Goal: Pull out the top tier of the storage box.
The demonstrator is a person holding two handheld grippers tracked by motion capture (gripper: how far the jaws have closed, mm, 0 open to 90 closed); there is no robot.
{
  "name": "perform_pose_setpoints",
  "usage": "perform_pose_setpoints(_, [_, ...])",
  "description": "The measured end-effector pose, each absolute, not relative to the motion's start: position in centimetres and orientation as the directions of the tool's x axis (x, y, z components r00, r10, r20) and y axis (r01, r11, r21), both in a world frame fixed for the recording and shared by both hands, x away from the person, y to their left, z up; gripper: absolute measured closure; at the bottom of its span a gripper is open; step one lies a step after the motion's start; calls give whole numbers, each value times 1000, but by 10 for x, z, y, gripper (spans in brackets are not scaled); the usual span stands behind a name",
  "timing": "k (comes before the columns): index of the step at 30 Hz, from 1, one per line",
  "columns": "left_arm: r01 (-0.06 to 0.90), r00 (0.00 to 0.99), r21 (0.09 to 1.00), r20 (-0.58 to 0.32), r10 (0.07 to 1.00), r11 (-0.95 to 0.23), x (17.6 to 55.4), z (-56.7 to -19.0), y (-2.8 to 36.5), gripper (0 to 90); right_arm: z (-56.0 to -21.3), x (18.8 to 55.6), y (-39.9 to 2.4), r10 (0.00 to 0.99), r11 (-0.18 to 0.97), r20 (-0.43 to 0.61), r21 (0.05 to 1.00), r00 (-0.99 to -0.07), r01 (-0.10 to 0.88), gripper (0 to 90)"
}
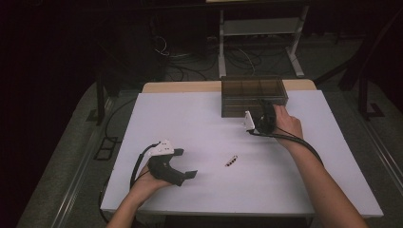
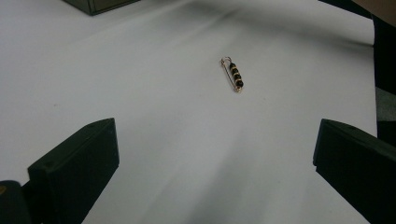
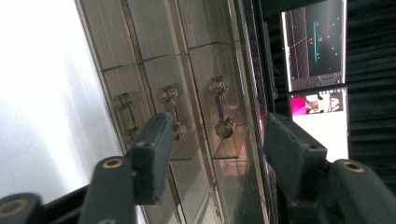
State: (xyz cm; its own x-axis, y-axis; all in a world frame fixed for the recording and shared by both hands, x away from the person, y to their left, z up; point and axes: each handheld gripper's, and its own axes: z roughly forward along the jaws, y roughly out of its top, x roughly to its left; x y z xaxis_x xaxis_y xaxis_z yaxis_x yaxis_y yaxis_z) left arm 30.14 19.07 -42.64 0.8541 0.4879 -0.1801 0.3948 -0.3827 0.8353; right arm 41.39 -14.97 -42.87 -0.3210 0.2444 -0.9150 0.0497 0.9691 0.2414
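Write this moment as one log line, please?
left gripper: open, resting on table | pin: lying loose | right gripper: jaws around drawer box handle, not pressing

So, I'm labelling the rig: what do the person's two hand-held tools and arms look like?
Both are black, pistol-shaped bodies with two blocky black jaws. The left tool carries a pale three-cornered plate on top and a looping black cable. The right tool has a white plate and a black cable trailing along the forearm. Forearms are bare, no sleeves.

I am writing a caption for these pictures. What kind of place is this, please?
Probably a lab or recording room: a white table in a dark space, loose cables on the floor behind it, and lit computer screens in the right gripper view.
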Motion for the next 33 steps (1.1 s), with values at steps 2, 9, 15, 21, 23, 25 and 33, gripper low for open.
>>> perform_pose_setpoints(2, [394, 854, 836, -179, 488, -383, 302, -426, 191, 0, -429, 415, -149, 239, 971, -918, 235, -316, 51, 447])
perform_pose_setpoints(9, [394, 855, 836, -180, 487, -383, 301, -426, 191, 0, -431, 418, -150, 224, 974, -923, 218, -314, 55, 517])
perform_pose_setpoints(15, [394, 854, 835, -178, 489, -384, 301, -426, 191, 0, -432, 419, -151, 218, 976, -927, 212, -306, 52, 553])
perform_pose_setpoints(21, [394, 854, 836, -178, 489, -383, 301, -426, 191, 0, -433, 420, -151, 205, 979, -932, 201, -297, 45, 589])
perform_pose_setpoints(23, [393, 854, 835, -177, 489, -384, 301, -426, 191, 0, -432, 421, -151, 202, 979, -934, 199, -294, 43, 611])
perform_pose_setpoints(25, [393, 854, 836, -177, 489, -384, 301, -426, 191, 0, -432, 421, -151, 201, 979, -935, 197, -293, 43, 625])
perform_pose_setpoints(33, [393, 854, 835, -177, 489, -384, 301, -426, 191, 0, -433, 424, -151, 187, 982, -940, 182, -286, 44, 669])
